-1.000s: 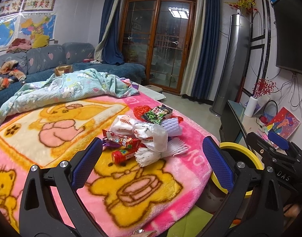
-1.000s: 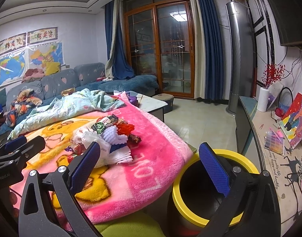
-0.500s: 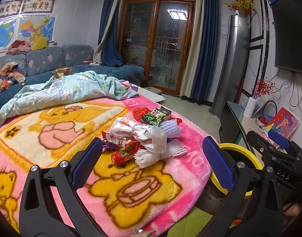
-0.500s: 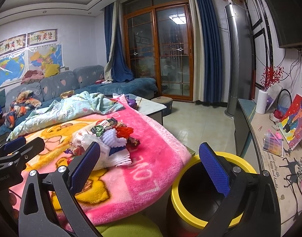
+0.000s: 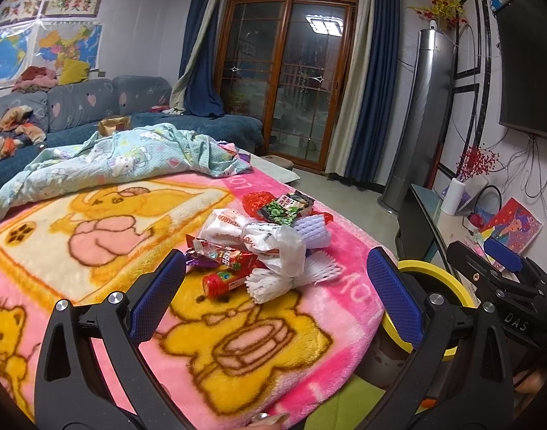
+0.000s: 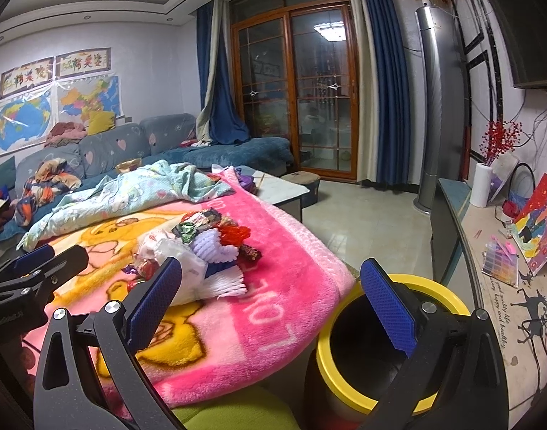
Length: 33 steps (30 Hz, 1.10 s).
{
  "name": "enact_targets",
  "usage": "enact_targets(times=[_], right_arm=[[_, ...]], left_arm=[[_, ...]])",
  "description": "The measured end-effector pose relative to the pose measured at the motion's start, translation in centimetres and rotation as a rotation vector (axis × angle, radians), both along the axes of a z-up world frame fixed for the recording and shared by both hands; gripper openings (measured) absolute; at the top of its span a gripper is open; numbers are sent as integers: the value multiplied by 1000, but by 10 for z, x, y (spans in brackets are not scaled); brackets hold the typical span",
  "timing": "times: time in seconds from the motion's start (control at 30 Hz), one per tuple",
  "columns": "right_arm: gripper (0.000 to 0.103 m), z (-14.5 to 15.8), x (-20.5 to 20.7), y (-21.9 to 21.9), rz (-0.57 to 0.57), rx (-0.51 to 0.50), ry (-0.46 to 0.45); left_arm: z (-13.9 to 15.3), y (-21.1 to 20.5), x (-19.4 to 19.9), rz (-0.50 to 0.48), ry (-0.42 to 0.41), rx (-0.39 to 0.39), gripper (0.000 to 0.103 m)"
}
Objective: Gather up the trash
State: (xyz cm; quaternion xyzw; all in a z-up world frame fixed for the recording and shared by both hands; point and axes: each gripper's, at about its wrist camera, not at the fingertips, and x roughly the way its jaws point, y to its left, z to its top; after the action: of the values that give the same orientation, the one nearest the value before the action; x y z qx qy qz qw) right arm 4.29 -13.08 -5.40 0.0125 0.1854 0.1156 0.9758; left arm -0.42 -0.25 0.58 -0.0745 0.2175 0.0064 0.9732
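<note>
A heap of trash (image 5: pixel 262 247), made of crinkled snack wrappers, a white plastic bag, white foam fruit netting and a red cylindrical tube (image 5: pixel 225 281), is lying on the pink fleece cartoon-bear blanket (image 5: pixel 105 251) covering the tabletop. The left tongs (image 5: pixel 277 290) are hovering just short of the heap, spread wide and gripping nothing. The right tongs (image 6: pixel 269 297) are also gaping wide and empty, hanging above the blanket's edge and the yellow-rimmed black round bin (image 6: pixel 449 302), which is standing just beside the tabletop. A crumpled pale-blue patterned quilt (image 5: pixel 123 161) is lying at the far side.
</note>
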Motion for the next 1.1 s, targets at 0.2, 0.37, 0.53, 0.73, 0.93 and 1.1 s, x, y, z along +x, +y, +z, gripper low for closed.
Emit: enact_targets(times=[0.2,0.37,0.53,0.73,0.93,1.1], right_arm=[[97,1,10,20,96,-26,15],[97,3,25,40,175,-71,21],[97,1,43,52,219,-69,58],[97,-4,62,68,284,-104,64],[96,-18,76,86,353,-166,82],[76,-30,89,104,410,-227,108]], left_arm=[[-5,23,4,34,10,-38,93],[-9,47,9,75,18,-73,93],[-11,76,15,112,17,-125,93],[-18,96,31,115,46,-184,93],[-35,104,60,99,127,-228,93],[-54,113,88,88,210,-292,85]])
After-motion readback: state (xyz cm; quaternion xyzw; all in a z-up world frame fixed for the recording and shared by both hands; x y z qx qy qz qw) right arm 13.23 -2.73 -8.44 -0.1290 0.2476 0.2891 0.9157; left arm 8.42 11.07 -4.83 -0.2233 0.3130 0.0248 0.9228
